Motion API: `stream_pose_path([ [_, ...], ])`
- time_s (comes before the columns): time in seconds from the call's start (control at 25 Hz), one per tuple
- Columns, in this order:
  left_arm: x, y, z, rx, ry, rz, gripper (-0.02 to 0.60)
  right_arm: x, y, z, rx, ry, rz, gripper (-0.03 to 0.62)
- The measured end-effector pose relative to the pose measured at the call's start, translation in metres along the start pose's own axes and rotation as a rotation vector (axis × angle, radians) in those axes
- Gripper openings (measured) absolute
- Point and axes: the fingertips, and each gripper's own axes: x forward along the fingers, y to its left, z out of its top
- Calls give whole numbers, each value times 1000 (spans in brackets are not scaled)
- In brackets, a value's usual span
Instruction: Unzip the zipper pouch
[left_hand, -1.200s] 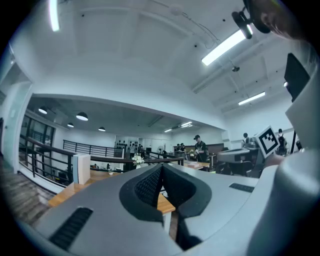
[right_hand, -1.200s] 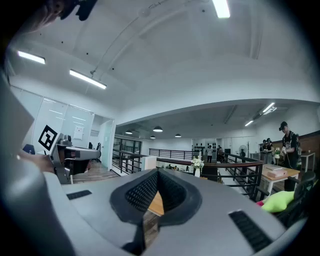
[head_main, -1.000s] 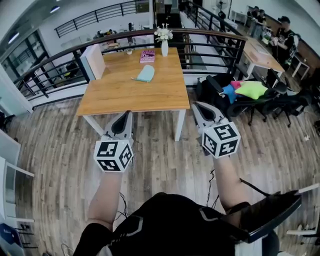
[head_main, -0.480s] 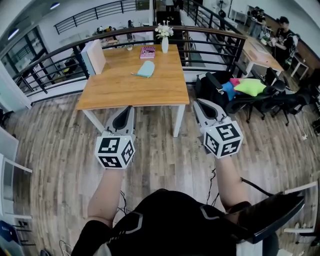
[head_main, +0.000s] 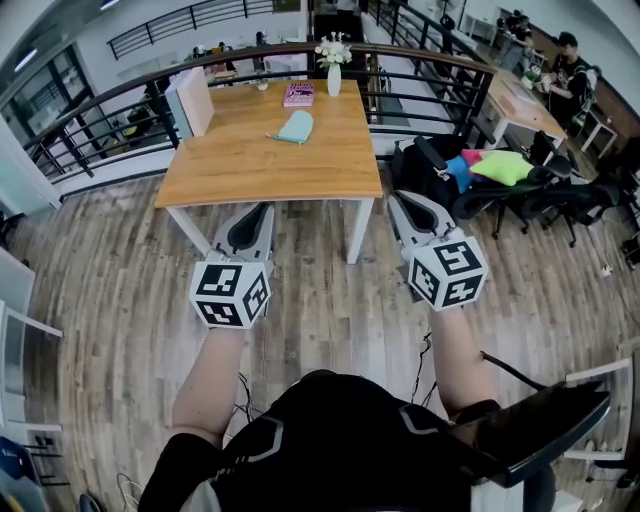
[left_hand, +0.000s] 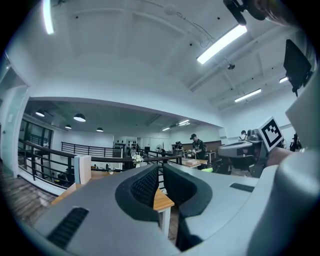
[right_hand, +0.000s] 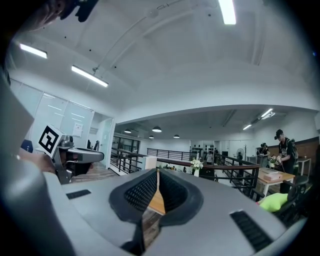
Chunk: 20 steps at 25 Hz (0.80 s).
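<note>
The teal zipper pouch (head_main: 296, 127) lies flat toward the far side of the wooden table (head_main: 250, 170), well ahead of both grippers. I hold my left gripper (head_main: 256, 213) in the air short of the table's near edge, shut and empty. My right gripper (head_main: 402, 201) hovers level with it by the table's near right corner. Its jaws are opening from shut, with only a slit showing and nothing between them. In the left gripper view the left gripper (left_hand: 160, 172) has its pads nearly touching. The right gripper (right_hand: 157, 175) looks the same in its own view. Neither gripper view shows the pouch.
On the table's far edge stand a white vase of flowers (head_main: 333, 65), a pink book (head_main: 299, 94) and a white box (head_main: 194, 100). A black railing (head_main: 420, 80) runs behind the table. Dark chairs with bright cushions (head_main: 500, 165) sit to the right. People work at a far desk (head_main: 525, 100).
The table has drawn slightly nearer in the head view, and both grippers have edged forward toward its near edge. Nothing was taken hold of.
</note>
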Motion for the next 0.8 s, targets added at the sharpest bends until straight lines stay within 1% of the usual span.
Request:
stream_pose_path([
  [0.08, -3, 5, 5, -19, -22, -5, 32, 3, 5, 3, -12, -2, -2, 23],
  [0.16, -5, 9, 5, -17, -24, 6, 39, 5, 9, 4, -11, 2, 1, 29],
  [0.2, -5, 10, 3, -9, -21, 10, 54, 5, 9, 3, -5, 4, -1, 40],
  [0.32, -8, 17, -1, 14, -15, 11, 129, 7, 8, 1, 15, 6, -26, 71],
  [0.36, -9, 20, -2, 21, -14, 13, 140, 9, 8, 0, 21, 6, -34, 88],
  [0.44, -11, 26, -4, 29, -10, 15, 158, 12, 10, 0, 35, 7, -40, 150],
  [0.52, -12, 33, -5, 29, -9, 8, 195, 18, 13, -1, 46, 11, -47, 192],
  [0.56, -12, 37, -6, 25, -9, 1, 216, 21, 15, -1, 50, 14, -50, 192],
  [0.68, -14, 46, -9, 11, -12, -23, 222, 28, 22, -4, 54, 27, -55, 192],
  [0.8, -13, 53, -13, 26, -9, -36, 229, 33, 28, -5, 48, 26, -60, 209],
])
